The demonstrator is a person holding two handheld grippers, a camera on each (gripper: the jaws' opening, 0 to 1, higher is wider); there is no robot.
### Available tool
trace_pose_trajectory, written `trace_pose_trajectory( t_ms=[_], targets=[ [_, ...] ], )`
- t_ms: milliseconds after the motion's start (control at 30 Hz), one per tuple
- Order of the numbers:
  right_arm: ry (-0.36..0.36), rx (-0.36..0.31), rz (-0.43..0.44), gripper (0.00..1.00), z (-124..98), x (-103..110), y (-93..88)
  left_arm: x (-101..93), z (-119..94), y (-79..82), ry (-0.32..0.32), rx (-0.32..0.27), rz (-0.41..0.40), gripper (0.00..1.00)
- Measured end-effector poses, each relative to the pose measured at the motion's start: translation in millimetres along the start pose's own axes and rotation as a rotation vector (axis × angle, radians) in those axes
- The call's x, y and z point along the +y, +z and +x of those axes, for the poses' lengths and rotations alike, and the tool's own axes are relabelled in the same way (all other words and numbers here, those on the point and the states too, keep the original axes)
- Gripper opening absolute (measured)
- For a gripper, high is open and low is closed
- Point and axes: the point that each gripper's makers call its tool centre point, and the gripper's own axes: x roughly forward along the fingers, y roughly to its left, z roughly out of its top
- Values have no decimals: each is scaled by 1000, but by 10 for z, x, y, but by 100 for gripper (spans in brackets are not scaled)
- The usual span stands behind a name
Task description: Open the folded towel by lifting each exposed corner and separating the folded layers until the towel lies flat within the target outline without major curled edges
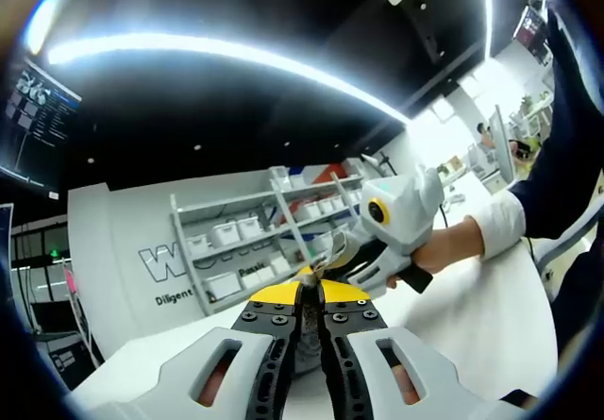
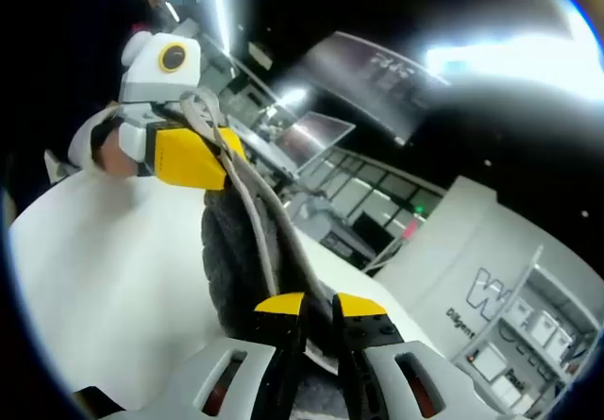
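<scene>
Left gripper view: the left gripper rises from the bottom centre, yellow-tipped jaws pressed close together on a thin dark grey strip of towel that runs down between them. The right gripper sits just above and right of those tips, near them, its white body angled toward the frame's right, held by a hand in a white cuff and dark sleeve. Its tips are small here; a bit of pale fabric edge seems caught at them. White table spreads across the lower right. Behind, in the middle of the frame, a white shelf unit with bins stands against a wall with lettering. A monitor is at the far left.

Right gripper view: the right gripper comes up from the bottom centre, yellow tips close together, nipping the towel. The cloth is lifted off the table and stretches taut as a dark band with a pale hem, from lower centre up to upper left. There the left gripper pinches its other end, yellow jaw closed on the fabric. The towel hangs bunched between the two tools, not flat. No target outline can be made out in either view.
</scene>
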Motion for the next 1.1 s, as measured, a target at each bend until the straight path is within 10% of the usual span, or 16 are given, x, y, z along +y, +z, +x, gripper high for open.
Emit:
trace_pose_trajectory(
  t_ms=[1100],
  targets=[
    [-119, -67, 37, 0, -145, -258, 178, 34, -21, -17, 10, -2, -11, 6]
  ],
)
